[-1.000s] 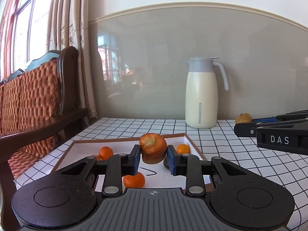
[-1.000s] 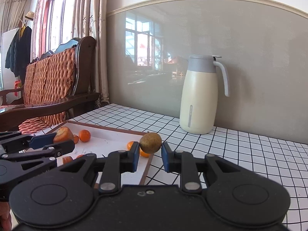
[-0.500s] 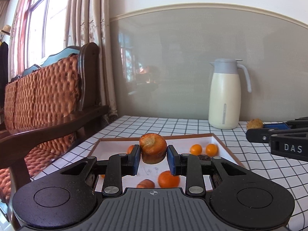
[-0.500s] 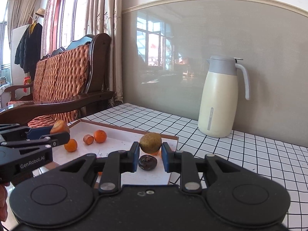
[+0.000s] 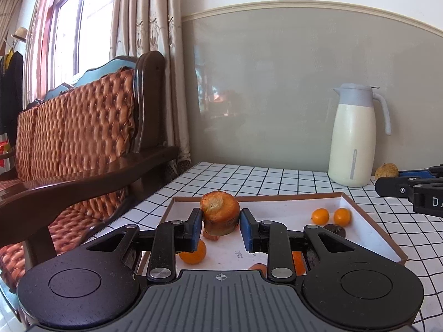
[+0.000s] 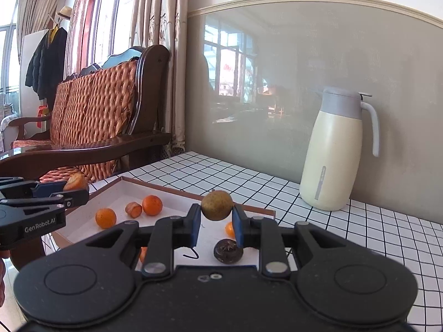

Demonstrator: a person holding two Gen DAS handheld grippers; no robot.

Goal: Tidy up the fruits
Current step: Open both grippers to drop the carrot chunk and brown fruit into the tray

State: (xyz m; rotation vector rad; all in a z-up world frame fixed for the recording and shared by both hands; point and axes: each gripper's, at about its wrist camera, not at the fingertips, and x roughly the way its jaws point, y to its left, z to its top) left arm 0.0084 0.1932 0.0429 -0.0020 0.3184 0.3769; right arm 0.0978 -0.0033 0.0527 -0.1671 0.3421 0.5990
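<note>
My left gripper is shut on an orange carrot chunk, held above the left part of the white tray. My right gripper is shut on a round brown-yellow fruit, held above the tray's right end. In the tray lie several small oranges, a small carrot piece and a dark round fruit. The right gripper with its fruit shows at the right edge of the left wrist view. The left gripper shows at the left of the right wrist view.
A cream thermos jug stands at the back of the checked table, by the grey wall. A wooden sofa with orange cushions stands left of the table. Curtains and a window are behind it.
Both grippers have moved left over the tray with their loads still held. The jug has shifted right in both views. The dark fruit now shows below the right gripper.
</note>
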